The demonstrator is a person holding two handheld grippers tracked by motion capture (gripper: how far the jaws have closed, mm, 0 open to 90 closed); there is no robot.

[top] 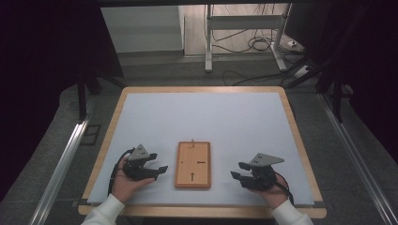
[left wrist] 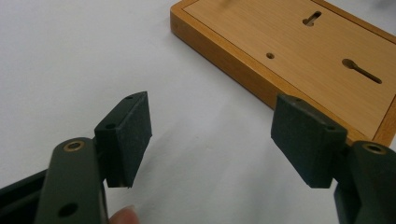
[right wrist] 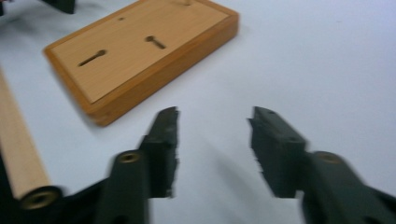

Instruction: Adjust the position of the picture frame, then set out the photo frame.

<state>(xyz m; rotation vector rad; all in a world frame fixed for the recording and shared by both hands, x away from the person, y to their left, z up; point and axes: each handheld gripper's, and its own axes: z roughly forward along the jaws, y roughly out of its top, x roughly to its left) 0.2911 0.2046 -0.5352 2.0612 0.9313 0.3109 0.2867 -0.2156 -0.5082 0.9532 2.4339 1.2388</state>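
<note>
While both claws rest on the pale table mat [top: 234, 122] with jaws spread and empty, the flat rectangular wooden board with keyhole slots [top: 193, 165] lies between them, just ahead of the left gripper [top: 158, 168] and the right gripper [top: 235, 176]. Pinching its low edge from one side would probably skid the board away, since nothing braces it.

Orange-brown wooden board [top: 193, 164] on pale blue-white mat [top: 206, 122]; black tongs [top: 157, 169].
</note>
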